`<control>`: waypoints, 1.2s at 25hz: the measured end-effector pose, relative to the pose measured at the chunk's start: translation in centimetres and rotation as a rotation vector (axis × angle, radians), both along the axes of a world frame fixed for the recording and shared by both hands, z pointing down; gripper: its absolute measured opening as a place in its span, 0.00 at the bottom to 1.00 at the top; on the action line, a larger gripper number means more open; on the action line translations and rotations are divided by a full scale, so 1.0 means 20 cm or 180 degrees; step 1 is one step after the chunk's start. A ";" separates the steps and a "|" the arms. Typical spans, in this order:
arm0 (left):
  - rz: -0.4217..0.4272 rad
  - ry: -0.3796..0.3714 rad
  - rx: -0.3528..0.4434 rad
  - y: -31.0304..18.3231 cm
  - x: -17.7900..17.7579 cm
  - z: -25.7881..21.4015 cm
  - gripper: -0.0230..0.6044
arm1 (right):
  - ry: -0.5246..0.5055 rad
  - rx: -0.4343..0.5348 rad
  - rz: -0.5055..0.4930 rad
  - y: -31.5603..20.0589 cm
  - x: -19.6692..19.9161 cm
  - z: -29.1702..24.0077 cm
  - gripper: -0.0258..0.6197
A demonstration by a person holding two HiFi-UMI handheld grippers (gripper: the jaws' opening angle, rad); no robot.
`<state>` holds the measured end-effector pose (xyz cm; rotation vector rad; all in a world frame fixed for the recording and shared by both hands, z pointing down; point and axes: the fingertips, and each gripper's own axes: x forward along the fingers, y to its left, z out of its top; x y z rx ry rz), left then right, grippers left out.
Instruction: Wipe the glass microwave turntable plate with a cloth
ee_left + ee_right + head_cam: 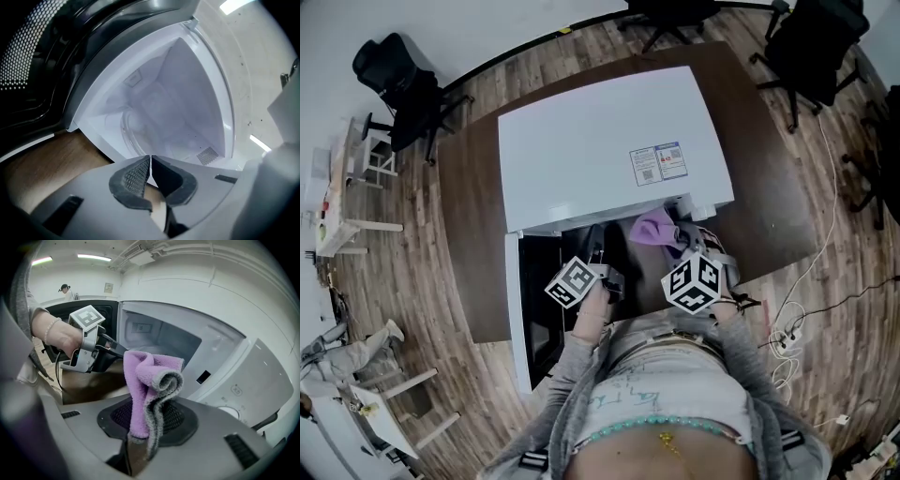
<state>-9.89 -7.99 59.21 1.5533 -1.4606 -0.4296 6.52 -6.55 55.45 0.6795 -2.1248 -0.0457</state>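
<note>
Two grippers at the open microwave (600, 150), neither touching the plate yet. Far left: door (28, 56) swung right out, so that side of the cavity mouth is unobstructed. Left gripper (150, 161): jaws pinched together, empty, nose aimed into the cavity. My read is that it's there to steady or pull the plate, not to wipe. Glass turntable plate (140, 123) lies flat on the cavity floor. It's hazy, but the rim shows. Right gripper (149, 417): clamped on the purple cloth (150, 376), with the fold bunched above the pads so a loose wad leads, which suits wiping. It hangs just outside the opening, beside the left one. Clearance: cavity walls and roof box the plate in. The front is the only way in, and both grippers share it. Control panel (236, 391) on the right likely limits sideways swing.
</note>
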 end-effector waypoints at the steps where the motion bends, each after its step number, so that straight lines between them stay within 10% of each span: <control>1: 0.0038 -0.0068 0.0006 0.01 0.02 -0.01 0.07 | -0.0010 -0.0008 -0.0014 0.00 0.00 0.00 0.22; 30: 0.0484 -0.1463 0.0436 0.21 0.44 -0.44 0.05 | -0.0847 -0.0329 -0.0740 0.06 -0.10 -0.19 0.22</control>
